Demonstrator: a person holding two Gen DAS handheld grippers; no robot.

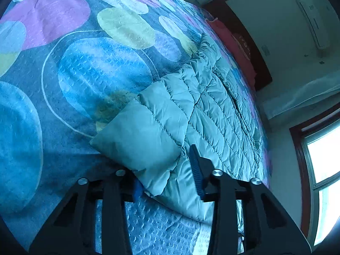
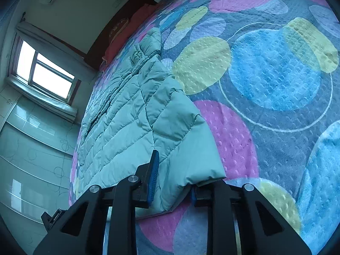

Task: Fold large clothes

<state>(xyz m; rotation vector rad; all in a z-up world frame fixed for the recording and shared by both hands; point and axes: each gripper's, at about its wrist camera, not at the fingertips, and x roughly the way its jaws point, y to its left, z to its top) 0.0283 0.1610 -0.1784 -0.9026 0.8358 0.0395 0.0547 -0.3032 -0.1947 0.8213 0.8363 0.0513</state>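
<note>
A pale teal quilted down jacket [image 1: 214, 110] lies flat on the bed, running away from me toward the headboard. In the left wrist view one sleeve [image 1: 148, 127] is laid over the body, and its cuff end sits between the blue pads of my left gripper [image 1: 167, 174], which is shut on the bunched fabric. The right wrist view shows the same jacket [image 2: 119, 116] with its other sleeve [image 2: 180, 127]. My right gripper [image 2: 174, 176] is shut on that cuff end, and the fabric hides its right pad.
The jacket rests on a bedspread [image 1: 95, 70] printed with big blue, pink and yellow circles. A red pillow [image 1: 233, 42] and a dark headboard [image 1: 255, 48] lie beyond it. A window [image 2: 46, 72] and glossy cupboard doors [image 2: 31, 138] stand past the bed's edge.
</note>
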